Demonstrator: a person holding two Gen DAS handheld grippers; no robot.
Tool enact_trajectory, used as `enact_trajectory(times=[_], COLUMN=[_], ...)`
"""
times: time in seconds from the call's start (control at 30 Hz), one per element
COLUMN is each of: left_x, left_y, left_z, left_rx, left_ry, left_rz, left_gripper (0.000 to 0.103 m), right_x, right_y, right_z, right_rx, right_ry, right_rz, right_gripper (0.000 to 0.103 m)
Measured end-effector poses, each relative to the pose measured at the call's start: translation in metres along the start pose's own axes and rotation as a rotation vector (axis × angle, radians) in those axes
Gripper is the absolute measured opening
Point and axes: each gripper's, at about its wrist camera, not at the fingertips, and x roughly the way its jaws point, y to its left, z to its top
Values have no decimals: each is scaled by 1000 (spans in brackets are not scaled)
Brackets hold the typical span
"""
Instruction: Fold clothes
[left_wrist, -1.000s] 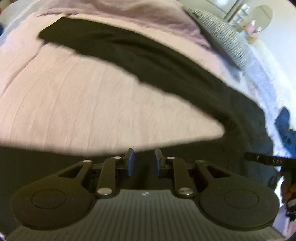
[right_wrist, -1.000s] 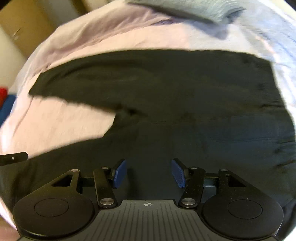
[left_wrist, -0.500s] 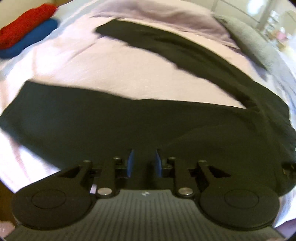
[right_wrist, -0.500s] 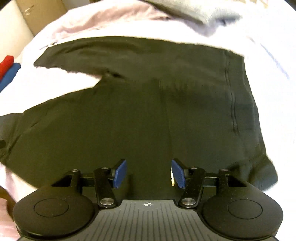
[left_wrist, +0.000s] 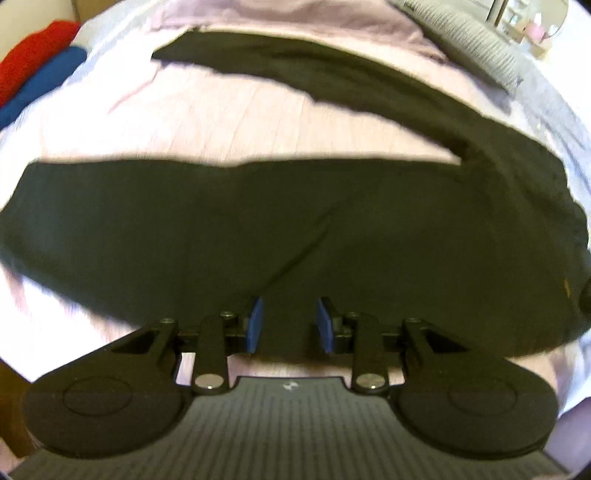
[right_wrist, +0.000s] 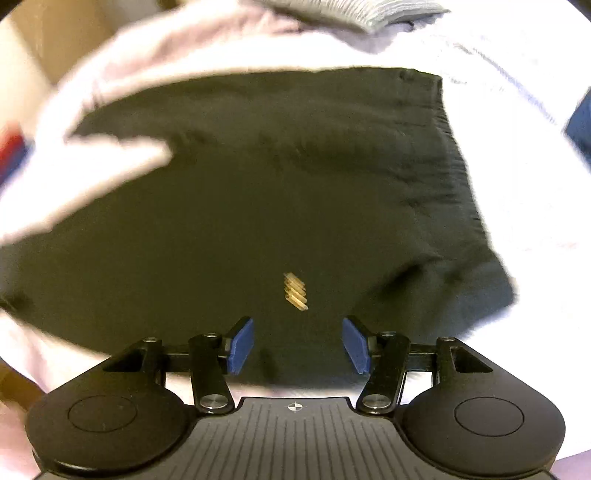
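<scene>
Pale pink bedsheet (left_wrist: 192, 122) carries black trousers (left_wrist: 295, 229) spread flat. Left claw (left_wrist: 288, 325) slightly apart, right claw (right_wrist: 297, 345) wide apart; both seem empty, at 6 o'clock above the cloth.

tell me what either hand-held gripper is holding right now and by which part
Nothing is held. The left hand-held gripper and the right hand-held gripper are both open over the black trousers, which lie flat on the bed sheet.
</scene>
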Motion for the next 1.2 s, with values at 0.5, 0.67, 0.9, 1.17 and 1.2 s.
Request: enact_trajectory(times=[0.5,0.67,0.9,1.17,1.2], left_x=[22,25,-24,-100,-106], left_y=[78,124,185,86,69], left_z=[9,29,59,55,53], left_rx=[-147,-87,-296,-239,-233], left_ry=[-24,-15,-32,-30,-18], left_rz=[56,236,339,133,102], left_gripper=[24,33,28,37,37], right_x=[19,34,18,-32,-38], right_y=[6,25,37,47,48], right_z=[16,23,49,55,53], right_rx=[217,163,131,73,75], right_ry=[1,51,63,71,66], right_rz=[107,81,-43,21,32], right_gripper=[57,57,58,58,58])
